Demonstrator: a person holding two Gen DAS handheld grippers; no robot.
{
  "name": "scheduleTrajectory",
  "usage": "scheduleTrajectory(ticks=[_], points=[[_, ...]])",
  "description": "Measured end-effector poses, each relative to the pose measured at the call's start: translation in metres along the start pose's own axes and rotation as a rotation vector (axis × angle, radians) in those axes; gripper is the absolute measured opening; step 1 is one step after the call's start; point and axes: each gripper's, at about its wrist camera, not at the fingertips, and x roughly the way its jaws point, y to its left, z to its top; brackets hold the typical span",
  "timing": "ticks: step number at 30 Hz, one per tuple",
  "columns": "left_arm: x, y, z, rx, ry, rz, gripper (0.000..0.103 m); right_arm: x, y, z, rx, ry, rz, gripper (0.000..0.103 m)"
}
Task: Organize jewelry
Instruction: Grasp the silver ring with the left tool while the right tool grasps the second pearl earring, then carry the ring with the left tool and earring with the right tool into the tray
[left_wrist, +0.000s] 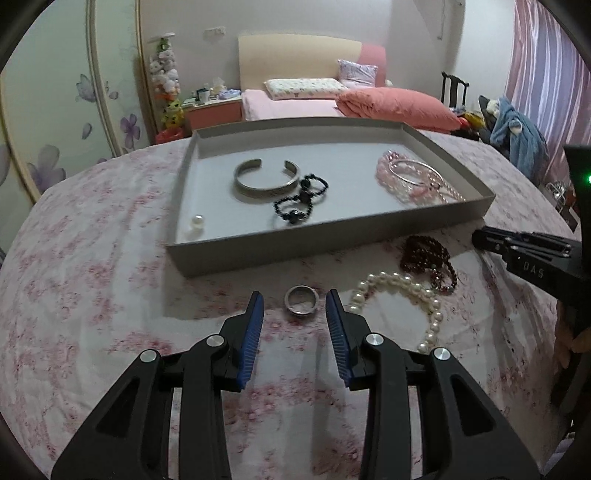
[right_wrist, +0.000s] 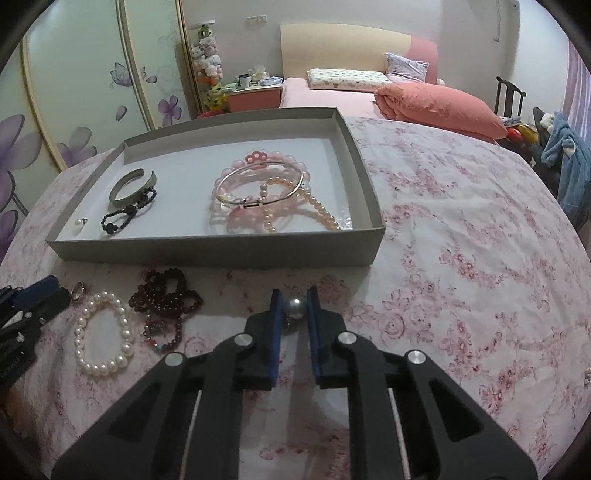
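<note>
Our left gripper (left_wrist: 294, 301) stands apart around one ring (left_wrist: 301, 300); our right gripper (right_wrist: 294, 301) clamps one grey pearl (right_wrist: 294, 305). Between them, two bracelets: pearl bracelet (right_wrist: 103, 334) and dark bead bracelet (right_wrist: 166, 302). Beyond, one tray (right_wrist: 221, 251) holds several bracelets.

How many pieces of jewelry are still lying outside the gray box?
4: a silver ring, a white pearl bracelet, dark red beads, and a gray pearl between the right gripper pads.

Tray (right_wrist: 221, 254): one. Bracelets inside: five. Loose pearl at 8 o'clock (right_wrist: 79, 223): one.
</note>
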Motion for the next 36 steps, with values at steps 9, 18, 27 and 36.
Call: scheduleTrajectory(ticks=[9,18,27,36], points=[[0.012,-0.007,0.004,0.019,0.046,0.023,0.023,0.000,0.006,0.000,-0.022,0.001,0.021,0.014],[0.011,0.011,0.003,-0.026,0.047,0.076,0.023,-0.001,0.014,-0.003,-0.041,0.003,0.046,0.015],[0.010,0.010,0.002,-0.023,0.047,0.078,0.024,-0.002,0.015,-0.004,-0.048,0.003,0.040,0.016],[0.010,0.014,0.002,-0.037,0.046,0.076,0.023,-0.004,0.017,-0.007,-0.047,0.002,0.034,0.014]])
